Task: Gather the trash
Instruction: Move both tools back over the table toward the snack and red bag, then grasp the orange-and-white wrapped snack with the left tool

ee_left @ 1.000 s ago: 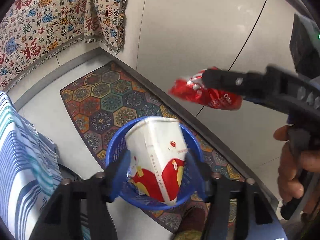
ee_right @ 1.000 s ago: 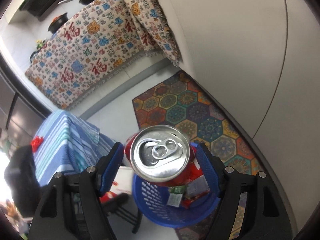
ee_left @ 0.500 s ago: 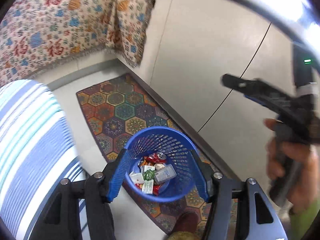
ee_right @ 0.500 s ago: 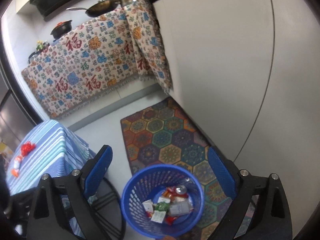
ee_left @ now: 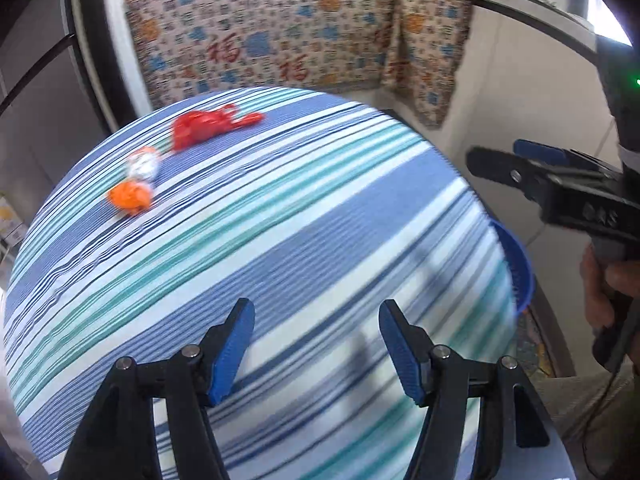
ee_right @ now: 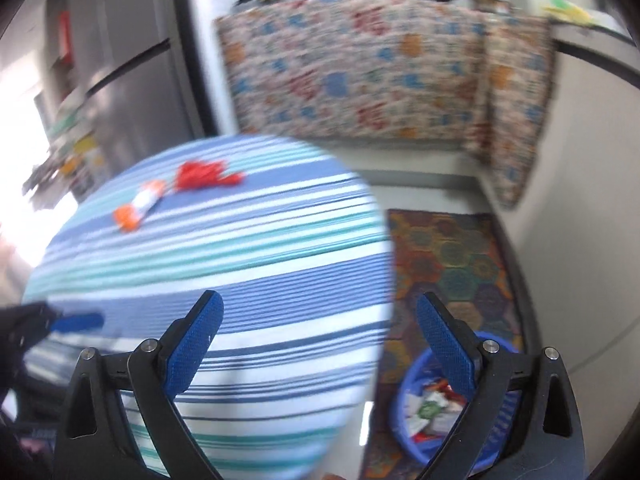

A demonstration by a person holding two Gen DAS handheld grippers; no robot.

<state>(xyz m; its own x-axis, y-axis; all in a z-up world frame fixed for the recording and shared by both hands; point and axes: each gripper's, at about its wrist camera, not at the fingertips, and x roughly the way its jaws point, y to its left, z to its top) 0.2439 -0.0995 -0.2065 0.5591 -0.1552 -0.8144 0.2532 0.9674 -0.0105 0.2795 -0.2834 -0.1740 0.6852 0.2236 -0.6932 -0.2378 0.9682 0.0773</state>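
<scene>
- The left gripper (ee_left: pixel 316 344) sits at the bottom centre of its own view; its blue-padded fingers (ee_left: pixel 232 344) are opening, with nothing between them but the round desk under a blue, white and teal striped cloth (ee_left: pixel 300 232) below.
- The right gripper (ee_right: pixel 320 344) fills the bottom of its view, fingers (ee_right: pixel 194 342) released and spread wide, empty.
- In the left wrist view the right gripper (ee_left: pixel 520 164) shows at the right edge, held by a hand (ee_left: pixel 604 284).
- In the right wrist view a blue fingertip of the left gripper (ee_right: pixel 76 322) pokes in at the lower left.
- Trash left on the desk, upper left of both views: a crumpled red plastic wrapper (ee_left: pixel 208 124) (ee_right: pixel 204 174), a white packet with orange print (ee_left: pixel 142 166) (ee_right: pixel 148 200), and a crumpled orange scrap (ee_left: pixel 130 198) (ee_right: pixel 128 216). They lie close together in a row; blur hides whether they touch.
- A round blue plastic mesh basket (ee_right: pixel 400 396) stands on the floor at the lower right of the right wrist view, holding mixed wrappers; in the left wrist view only its rim (ee_left: pixel 518 268) shows past the desk edge.
- The basket rests on a colourful hexagon-patterned rug (ee_right: pixel 448 256).
- A patterned cloth with red characters (ee_left: pixel 280 32) hangs across the top of both views.
</scene>
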